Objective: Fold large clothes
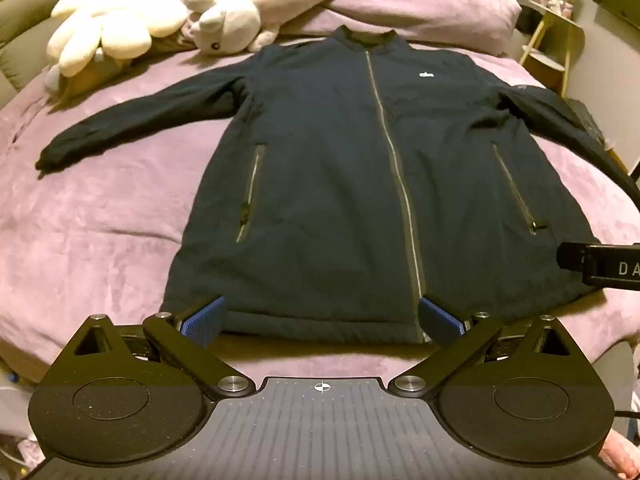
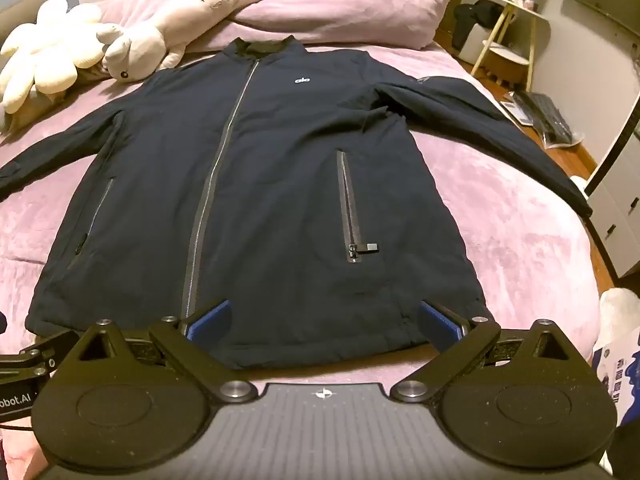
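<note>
Jacket (image 1: pixel 340 152) lengthwise — collar (image 1: pixel 362 38) far, hem near.

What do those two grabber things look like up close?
Both look alike. The left gripper and the right gripper have black arms with silver bolts, round black discs, a ridged grey middle plate with a small crosshair mark, and blue bumpy pads on the fingertips.

Both views are dim and warm-toned, lit softly from overhead with only faint shadows. Fisheye distortion bows the bed (image 1: pixel 100 208) and room edges strongly toward the frame corners. The dark jacket (image 1: pixel 340 168) loses detail; fine texture looks soft and compressed.
</note>
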The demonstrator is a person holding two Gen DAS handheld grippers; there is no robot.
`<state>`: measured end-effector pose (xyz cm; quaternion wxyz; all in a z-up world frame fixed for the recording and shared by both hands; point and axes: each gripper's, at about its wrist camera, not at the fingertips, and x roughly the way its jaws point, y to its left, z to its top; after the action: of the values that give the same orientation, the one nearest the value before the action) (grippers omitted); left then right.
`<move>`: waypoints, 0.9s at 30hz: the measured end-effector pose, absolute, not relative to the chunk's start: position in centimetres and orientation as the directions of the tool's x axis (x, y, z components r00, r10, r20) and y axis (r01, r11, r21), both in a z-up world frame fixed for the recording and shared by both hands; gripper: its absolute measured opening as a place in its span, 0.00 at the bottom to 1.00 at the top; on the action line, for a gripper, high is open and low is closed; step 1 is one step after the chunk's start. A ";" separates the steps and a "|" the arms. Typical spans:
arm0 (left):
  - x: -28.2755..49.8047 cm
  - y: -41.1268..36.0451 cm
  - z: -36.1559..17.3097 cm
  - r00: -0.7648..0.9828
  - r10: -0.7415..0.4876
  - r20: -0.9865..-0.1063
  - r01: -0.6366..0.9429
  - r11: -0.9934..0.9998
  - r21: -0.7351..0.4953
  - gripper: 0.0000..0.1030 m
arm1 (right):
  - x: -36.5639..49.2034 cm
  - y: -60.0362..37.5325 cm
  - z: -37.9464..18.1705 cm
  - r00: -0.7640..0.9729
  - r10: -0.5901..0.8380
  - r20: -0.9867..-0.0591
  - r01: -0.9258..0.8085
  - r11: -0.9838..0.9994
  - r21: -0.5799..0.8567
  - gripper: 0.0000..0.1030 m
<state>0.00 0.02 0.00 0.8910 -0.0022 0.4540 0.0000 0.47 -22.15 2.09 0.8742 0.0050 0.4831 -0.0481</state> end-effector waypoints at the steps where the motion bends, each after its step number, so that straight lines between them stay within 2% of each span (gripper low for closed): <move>1: 0.0 0.0 0.0 0.585 0.004 -0.811 -0.001 1.000 0.005 1.00 | 0.5 -22.2 2.1 0.530 -0.079 -0.844 0.089 0.995 -0.038 0.96; 27: -0.1 -0.2 -0.2 0.573 -0.030 -0.819 0.014 1.000 -0.027 1.00 | 0.4 -22.2 2.2 0.535 -0.085 -0.840 0.096 0.995 -0.039 0.96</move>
<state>-0.06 -0.23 -0.18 0.8868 -0.0088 0.4618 -0.0125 0.41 -22.25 2.19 0.8761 0.0061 0.4793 -0.0516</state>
